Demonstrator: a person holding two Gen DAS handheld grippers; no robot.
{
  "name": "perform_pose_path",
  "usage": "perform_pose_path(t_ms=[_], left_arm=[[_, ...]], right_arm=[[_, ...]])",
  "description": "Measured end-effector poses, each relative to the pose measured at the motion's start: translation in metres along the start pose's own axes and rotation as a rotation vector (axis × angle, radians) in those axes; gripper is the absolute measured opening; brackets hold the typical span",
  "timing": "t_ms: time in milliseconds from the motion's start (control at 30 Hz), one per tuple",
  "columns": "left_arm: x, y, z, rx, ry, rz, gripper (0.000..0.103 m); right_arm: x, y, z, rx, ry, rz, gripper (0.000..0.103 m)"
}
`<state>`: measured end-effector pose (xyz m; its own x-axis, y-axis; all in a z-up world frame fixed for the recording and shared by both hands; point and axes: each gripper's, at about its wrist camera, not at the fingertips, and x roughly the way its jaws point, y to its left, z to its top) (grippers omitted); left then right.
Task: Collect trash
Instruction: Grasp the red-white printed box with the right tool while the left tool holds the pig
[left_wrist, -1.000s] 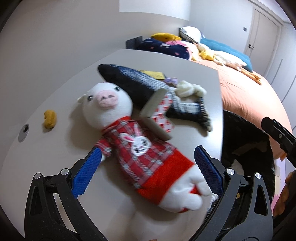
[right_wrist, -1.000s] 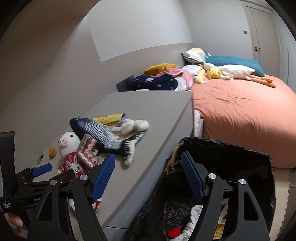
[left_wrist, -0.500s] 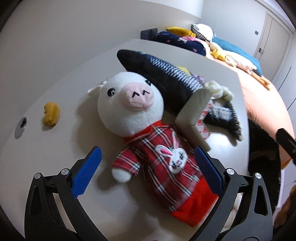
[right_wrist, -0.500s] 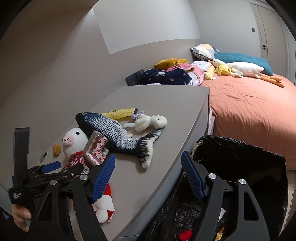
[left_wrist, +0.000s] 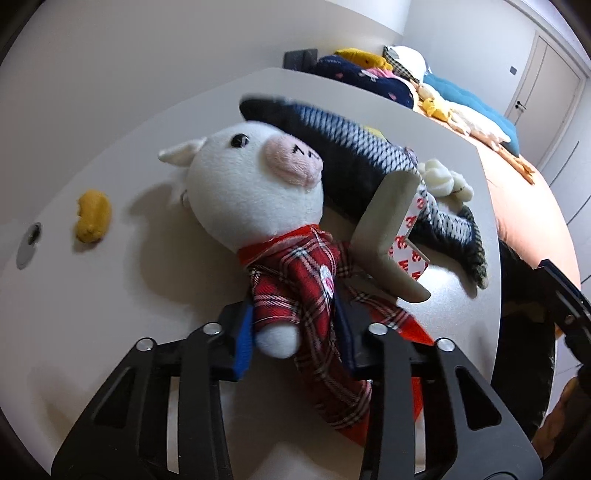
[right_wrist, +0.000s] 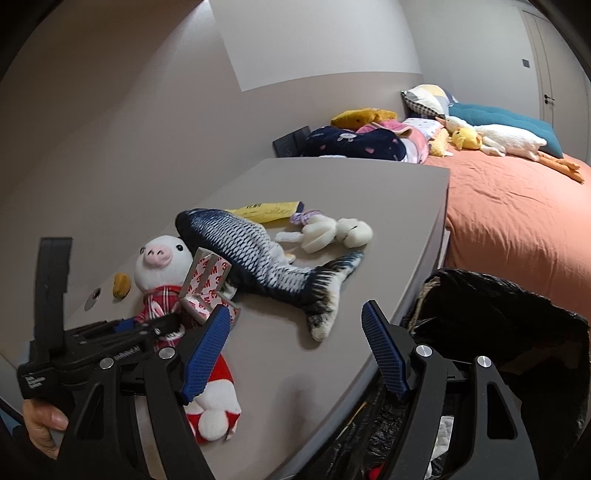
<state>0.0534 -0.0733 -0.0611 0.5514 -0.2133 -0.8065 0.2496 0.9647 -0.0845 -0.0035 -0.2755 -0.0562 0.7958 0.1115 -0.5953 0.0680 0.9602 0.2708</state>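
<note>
The left gripper (left_wrist: 295, 334) has just closed on the pig (left_wrist: 255, 192), pinching its plaid shirt on the table (left_wrist: 110, 295) beside the fish (right_wrist: 255, 254). The right gripper (right_wrist: 295, 350) hangs wide and empty above the table edge by the trash bag (right_wrist: 498, 306).

Plush pig (left_wrist: 255, 192) lies on the table (left_wrist: 110, 295); fish toy (right_wrist: 258, 254) behind it, folded bracket (left_wrist: 391, 229) against both; bin bag (right_wrist: 498, 325) right of the table; bed (right_wrist: 517, 221) beyond.
</note>
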Motion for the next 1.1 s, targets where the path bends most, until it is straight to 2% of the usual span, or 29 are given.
perform_pose_path(t_ms=[367, 733, 967, 1000, 1100], left_arm=[[-0.049, 0.044, 0.001, -0.052, -0.098, 0.073, 0.031], [-0.069, 0.094, 0.005, -0.148, -0.126, 0.147, 0.031], [-0.076, 0.112, 0.008, -0.194, -0.143, 0.146, 0.031], [-0.076, 0.113, 0.008, -0.197, -0.142, 0.145, 0.031], [-0.075, 0.115, 0.008, -0.201, -0.138, 0.14, 0.031]], right_arm=[[0.018, 0.032, 0.001, -0.061, 0.035, 0.055, 0.074], [0.056, 0.079, 0.0, -0.152, 0.121, 0.11, 0.074], [0.087, 0.086, 0.0, -0.142, 0.186, 0.066, 0.074], [0.091, 0.087, 0.0, -0.141, 0.193, 0.063, 0.073], [0.098, 0.092, -0.005, -0.166, 0.21, 0.033, 0.058]])
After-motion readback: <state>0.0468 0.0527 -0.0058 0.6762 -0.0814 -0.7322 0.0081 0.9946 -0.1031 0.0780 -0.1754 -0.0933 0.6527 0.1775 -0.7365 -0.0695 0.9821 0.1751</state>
